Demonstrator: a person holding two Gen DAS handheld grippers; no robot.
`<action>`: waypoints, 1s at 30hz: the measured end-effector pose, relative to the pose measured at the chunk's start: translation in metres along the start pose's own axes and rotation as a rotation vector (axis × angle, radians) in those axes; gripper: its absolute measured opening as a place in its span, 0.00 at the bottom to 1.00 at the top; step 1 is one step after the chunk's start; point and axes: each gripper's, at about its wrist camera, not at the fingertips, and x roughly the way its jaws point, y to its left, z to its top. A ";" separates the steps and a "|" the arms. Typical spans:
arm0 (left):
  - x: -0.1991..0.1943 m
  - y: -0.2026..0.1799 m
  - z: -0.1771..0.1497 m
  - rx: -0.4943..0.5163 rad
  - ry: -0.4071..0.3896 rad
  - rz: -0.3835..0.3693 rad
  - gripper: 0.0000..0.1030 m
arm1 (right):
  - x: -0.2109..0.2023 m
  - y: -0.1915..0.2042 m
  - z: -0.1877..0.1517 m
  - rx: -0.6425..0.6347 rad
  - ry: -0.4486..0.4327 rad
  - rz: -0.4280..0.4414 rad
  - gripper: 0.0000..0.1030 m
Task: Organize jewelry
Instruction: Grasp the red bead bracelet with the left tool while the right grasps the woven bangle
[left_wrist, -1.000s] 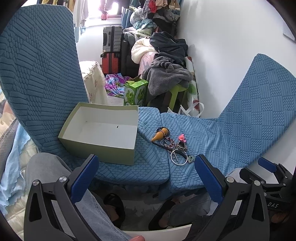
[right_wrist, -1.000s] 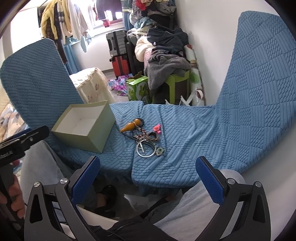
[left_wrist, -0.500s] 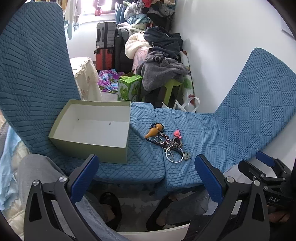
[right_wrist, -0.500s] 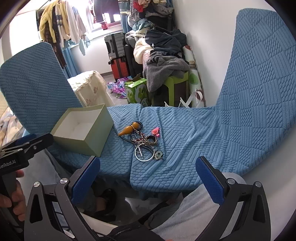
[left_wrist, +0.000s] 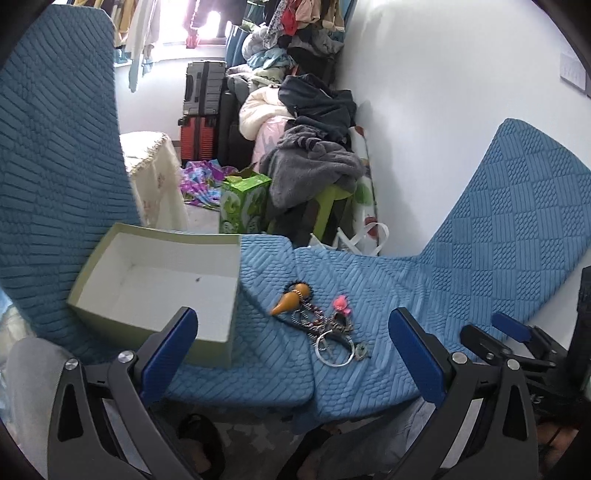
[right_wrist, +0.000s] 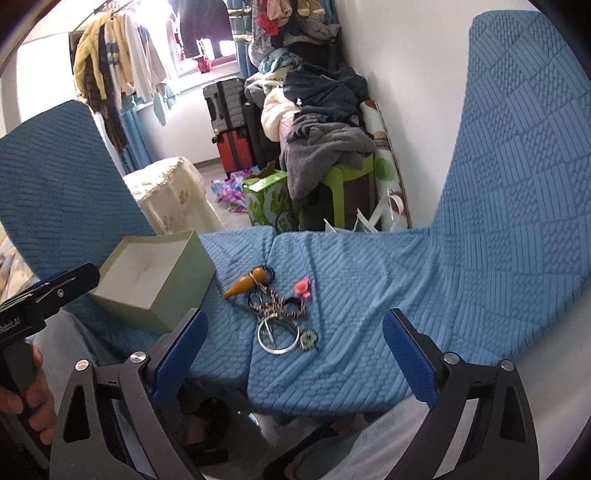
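Jewelry (right_wrist: 277, 314) was seen heaped in a small tangle on the blue quilted cushion (right_wrist: 369, 280), close to the seam where two cushion sections met. An orange gourd-shaped pendant (right_wrist: 242, 286) lay at the far left edge of the heap, a pink charm (right_wrist: 303, 287) at its right edge, and beaded strands were knotted between them. A silver bangle (right_wrist: 277, 338) lay at the near end, with a small round dark charm (right_wrist: 308, 339) just beside it. Nothing in the heap was touched by either tool.

An open pale-green box (right_wrist: 155, 280), white inside, was set on the same cushion, left of the jewelry and apart from it; only a tiny dark speck was noted on its floor in the left wrist view (left_wrist: 155, 288).

The right gripper (right_wrist: 295, 339) was held over the near edge of the cushion, its blue-padded jaws wide apart but closing, with the bangle framed between them in the picture, lying beyond the tips and untouched. The left gripper (left_wrist: 291, 339) was likewise spread, nothing pinched, box and jewelry both beyond its tips. A hand (right_wrist: 26, 398) was seen on the left tool's grip.

Beyond the cushion, a green carton (right_wrist: 271, 201), a green stool piled with grey clothing (right_wrist: 325, 155), suitcases (right_wrist: 229, 122) and hanging garments (right_wrist: 114, 70) were recorded along a white wall.
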 end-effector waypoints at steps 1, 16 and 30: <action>0.004 -0.001 0.001 0.004 -0.010 -0.001 0.99 | 0.003 -0.001 0.001 -0.004 -0.007 -0.005 0.84; 0.079 -0.014 -0.018 0.062 0.053 0.006 0.95 | 0.092 -0.035 -0.030 0.034 0.082 0.007 0.45; 0.164 -0.025 -0.035 0.075 0.212 -0.092 0.56 | 0.164 -0.048 -0.041 0.087 0.173 0.159 0.35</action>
